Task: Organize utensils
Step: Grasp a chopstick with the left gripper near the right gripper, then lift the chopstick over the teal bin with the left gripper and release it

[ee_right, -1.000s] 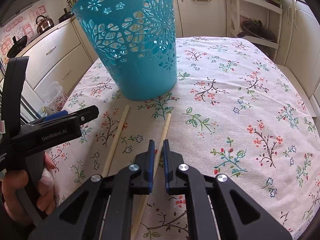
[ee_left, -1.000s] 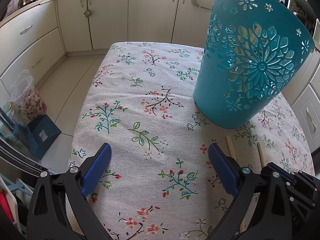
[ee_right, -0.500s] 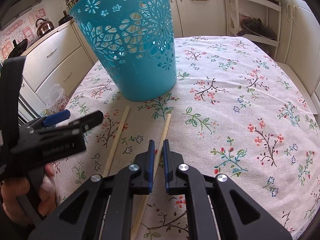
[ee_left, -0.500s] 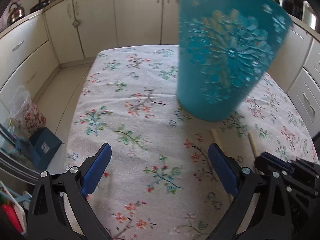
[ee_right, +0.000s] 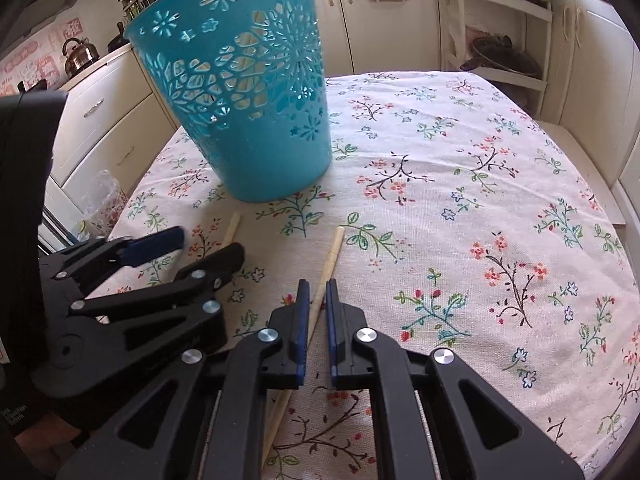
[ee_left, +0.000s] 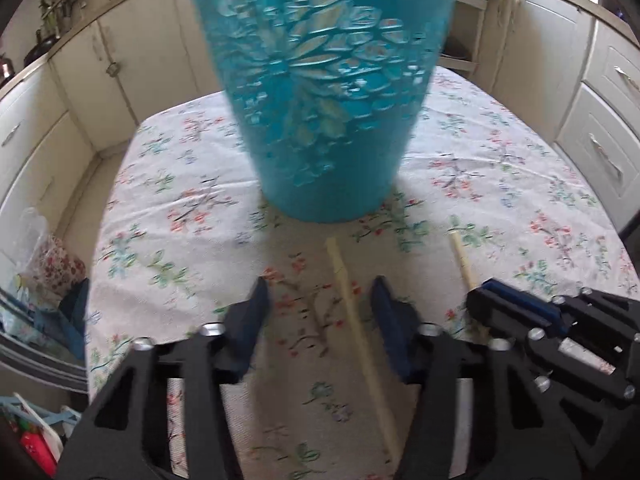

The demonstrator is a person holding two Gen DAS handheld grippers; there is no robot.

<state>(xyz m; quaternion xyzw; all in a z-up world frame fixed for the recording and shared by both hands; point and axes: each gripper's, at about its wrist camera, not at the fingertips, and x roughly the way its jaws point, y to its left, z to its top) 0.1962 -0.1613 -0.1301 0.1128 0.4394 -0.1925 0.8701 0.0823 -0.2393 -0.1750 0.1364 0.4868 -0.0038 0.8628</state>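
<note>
Two wooden chopsticks lie on a floral tablecloth (ee_right: 460,208) in front of a teal perforated basket (ee_left: 328,120) (ee_right: 248,120). My left gripper (ee_left: 320,292) (ee_right: 208,242) straddles the left chopstick (ee_left: 352,312) (ee_right: 234,224). Its jaws are closing, and the stick lies between them nearer the right pad, with neither pad pressing on it. My right gripper (ee_right: 317,286) (ee_left: 480,294) is shut on the right chopstick (ee_right: 332,256) (ee_left: 460,252), which rests on the cloth and runs back under the fingers.
Cream kitchen cabinets (ee_left: 120,64) ring the table. A kettle (ee_right: 80,56) stands on the counter at the left and a white shelf unit (ee_right: 500,52) at the back right. Bags (ee_left: 44,256) sit on the floor past the table's left edge.
My left gripper has swung right, from bare cloth to over the left chopstick, and its jaws have narrowed from wide open. The right gripper has not moved.
</note>
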